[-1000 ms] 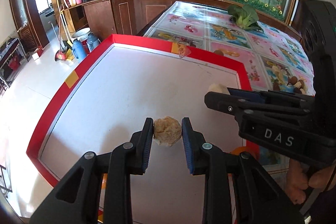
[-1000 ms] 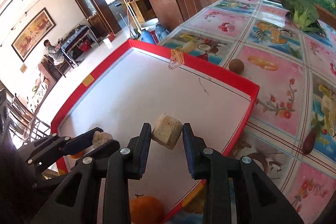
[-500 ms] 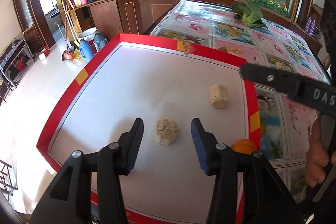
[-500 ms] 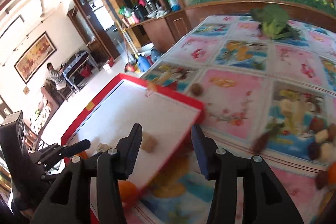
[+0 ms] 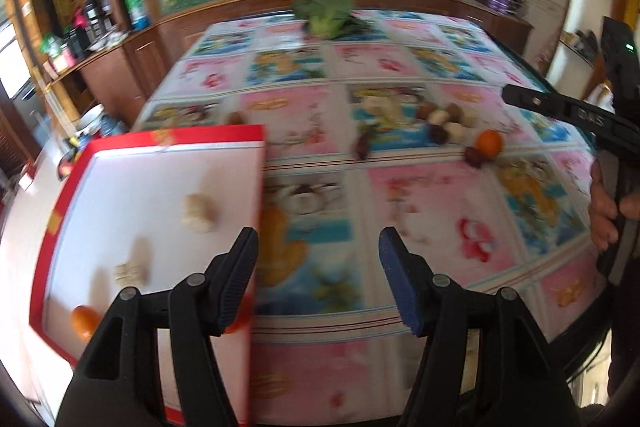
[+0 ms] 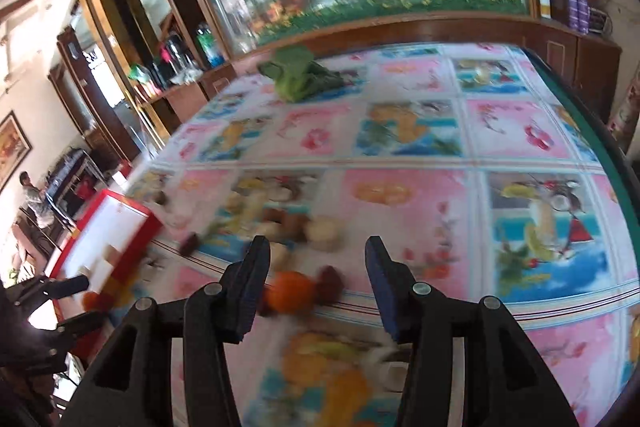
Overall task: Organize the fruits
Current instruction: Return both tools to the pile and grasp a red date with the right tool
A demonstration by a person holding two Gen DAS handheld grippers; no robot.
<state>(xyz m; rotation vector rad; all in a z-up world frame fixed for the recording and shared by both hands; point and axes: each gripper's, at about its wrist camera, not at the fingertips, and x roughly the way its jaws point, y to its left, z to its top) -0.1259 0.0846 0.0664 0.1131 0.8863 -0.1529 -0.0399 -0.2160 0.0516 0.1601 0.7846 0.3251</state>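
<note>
mostly motion blur smears the fruit pile point(image 6: 296, 227) into indistinct lumps.

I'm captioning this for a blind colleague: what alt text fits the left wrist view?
The open, empty left gripper hangs over a fruit-print tablecloth beside a red-rimmed white tray holding two pale chunks and an orange. Farther off, blurred, lie a heap of small fruits, another orange and a leafy green vegetable.

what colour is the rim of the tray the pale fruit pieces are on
Red, around a white floor; the tray shows best in the left wrist view.
</note>
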